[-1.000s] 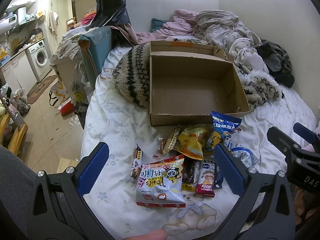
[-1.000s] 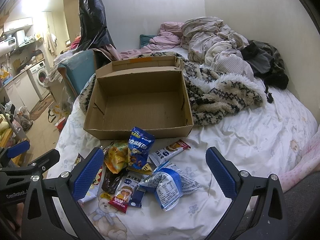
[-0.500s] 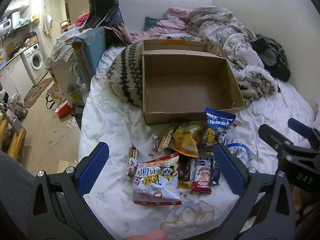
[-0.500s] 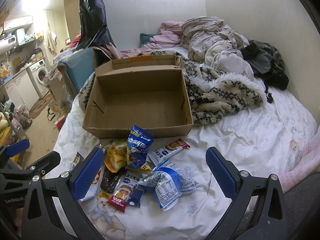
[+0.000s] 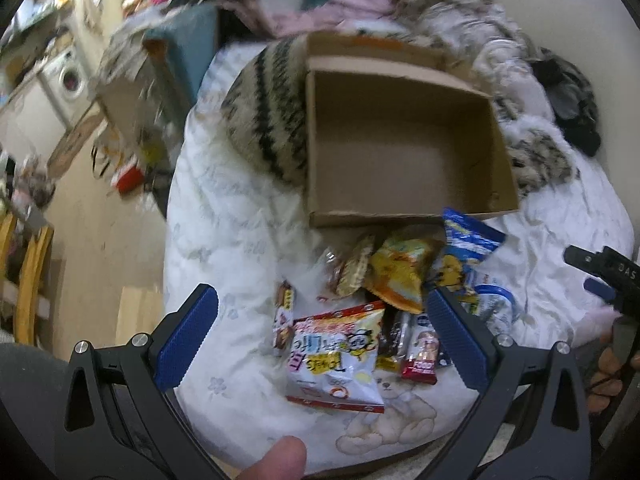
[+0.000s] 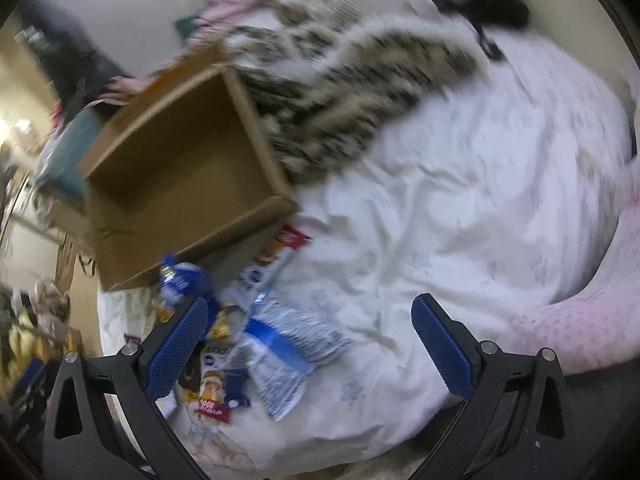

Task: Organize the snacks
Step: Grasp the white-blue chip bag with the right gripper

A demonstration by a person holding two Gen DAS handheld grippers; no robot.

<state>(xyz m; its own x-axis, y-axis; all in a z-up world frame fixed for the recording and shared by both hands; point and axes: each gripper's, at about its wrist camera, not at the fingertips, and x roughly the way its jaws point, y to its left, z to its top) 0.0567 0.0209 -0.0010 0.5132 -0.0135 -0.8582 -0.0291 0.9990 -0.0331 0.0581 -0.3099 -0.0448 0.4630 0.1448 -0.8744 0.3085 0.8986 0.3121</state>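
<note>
Corrugated cardboard box (image 5: pixel 404 152) empty; crinkly foil snack packets (image 5: pixel 336 356) heaped beside, on rumpled sheet (image 6: pixel 460 200)

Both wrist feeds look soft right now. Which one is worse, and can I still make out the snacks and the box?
Right wrist view: heavy motion smear and a tilted frame; the cardboard box and the blue-and-white packet read only as shapes. Left wrist view: milder blur, worst toward the left edge; the white chip bag and yellow packet are recognisable. Fisheye bending in both.
</note>
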